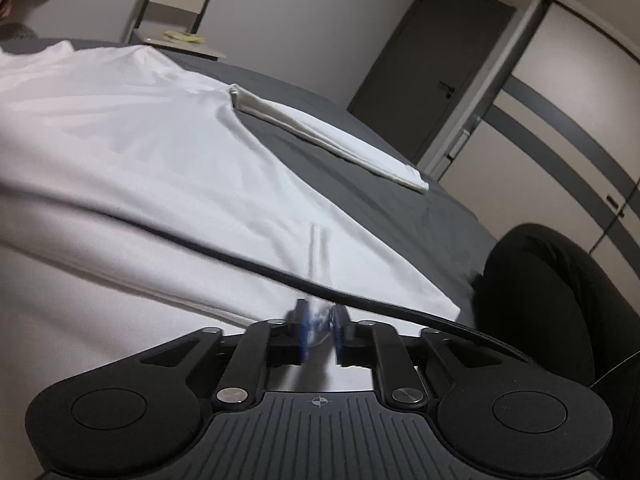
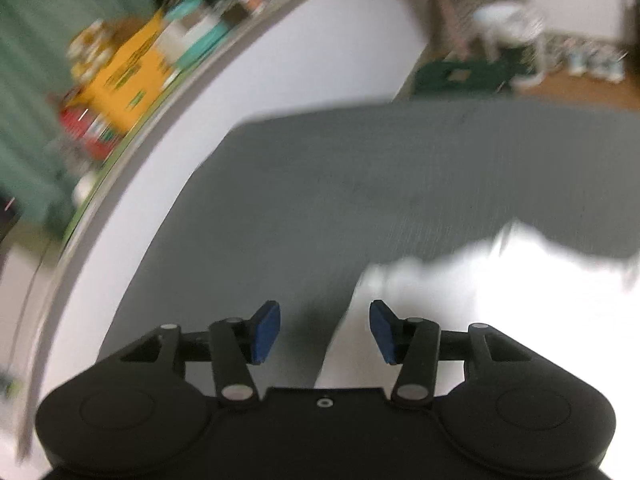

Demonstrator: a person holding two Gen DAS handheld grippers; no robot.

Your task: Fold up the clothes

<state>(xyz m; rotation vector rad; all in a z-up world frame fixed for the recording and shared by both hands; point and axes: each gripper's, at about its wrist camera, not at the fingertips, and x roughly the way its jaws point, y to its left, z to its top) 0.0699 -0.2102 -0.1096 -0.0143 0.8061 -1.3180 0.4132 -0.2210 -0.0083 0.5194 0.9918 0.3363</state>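
A white garment (image 1: 168, 168) lies spread over the grey bed (image 1: 360, 184), with one sleeve (image 1: 332, 140) stretched out to the right. My left gripper (image 1: 320, 320) is shut on the garment's near edge, the cloth pinched between its blue pads. In the right wrist view, which is blurred by motion, my right gripper (image 2: 324, 330) is open and empty above the grey bed sheet (image 2: 360, 184), with the white garment (image 2: 500, 308) under and beyond its right finger.
A black cable (image 1: 280, 272) runs across the garment toward a black rounded object (image 1: 552, 304) at the right. A dark door (image 1: 432, 64) and wardrobe (image 1: 580, 112) stand behind the bed. A cluttered shelf (image 2: 132, 68) is at the left in the right wrist view.
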